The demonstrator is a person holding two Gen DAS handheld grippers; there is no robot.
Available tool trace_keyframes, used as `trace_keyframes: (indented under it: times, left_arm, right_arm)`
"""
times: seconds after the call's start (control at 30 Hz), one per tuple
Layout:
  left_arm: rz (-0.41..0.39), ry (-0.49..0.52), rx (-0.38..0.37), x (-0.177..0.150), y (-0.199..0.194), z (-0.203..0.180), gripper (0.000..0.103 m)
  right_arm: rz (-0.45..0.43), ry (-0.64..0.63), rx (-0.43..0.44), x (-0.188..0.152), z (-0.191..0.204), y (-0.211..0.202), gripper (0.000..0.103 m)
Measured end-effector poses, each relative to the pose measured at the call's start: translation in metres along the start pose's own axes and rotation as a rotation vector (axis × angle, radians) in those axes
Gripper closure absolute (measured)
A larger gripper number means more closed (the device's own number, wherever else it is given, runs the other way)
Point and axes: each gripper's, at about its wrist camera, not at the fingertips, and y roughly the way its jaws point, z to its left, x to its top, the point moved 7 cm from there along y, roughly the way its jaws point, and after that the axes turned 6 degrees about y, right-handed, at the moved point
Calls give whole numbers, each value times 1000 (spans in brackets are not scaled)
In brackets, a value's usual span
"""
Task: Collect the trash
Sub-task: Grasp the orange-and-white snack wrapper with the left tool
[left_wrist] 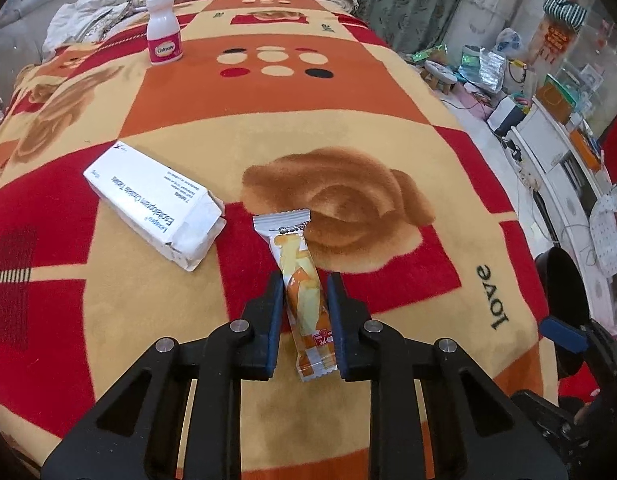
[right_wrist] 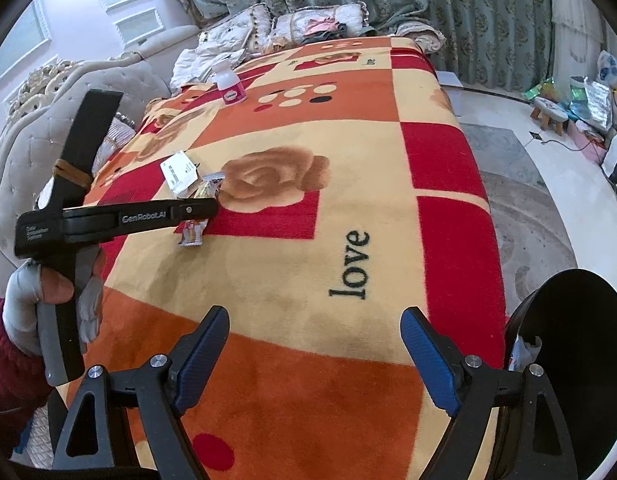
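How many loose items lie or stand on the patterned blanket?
3: a snack wrapper between the left gripper's jaws, a crumpled white medicine box beside it, and a white pill bottle standing at the far end.

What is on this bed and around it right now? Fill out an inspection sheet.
Surface: patterned blanket, printed "love".
Job's things: snack wrapper between left gripper pads; crumpled white medicine box beside it; black bin at bed edge, some trash inside.
Clutter: white pill bottle, upright, far end.
Grippers: left gripper shut on the wrapper; right gripper open, empty.
Cables: wires on floor by the far wall.
Surroundings: green curtains, small stool, pillows.
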Motion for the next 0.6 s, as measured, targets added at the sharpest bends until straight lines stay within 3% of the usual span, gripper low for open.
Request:
trace_keyframes:
  times: [0.13, 0.6]
  left_arm:
    - [-24, -10, 14, -2, -12, 7, 84]
    - [-76, -55, 76, -15, -50, 50, 85]
  right_arm:
    - [10, 3, 6, -1, 4, 4, 21]
    - [37, -69, 14, 12, 45, 24, 22]
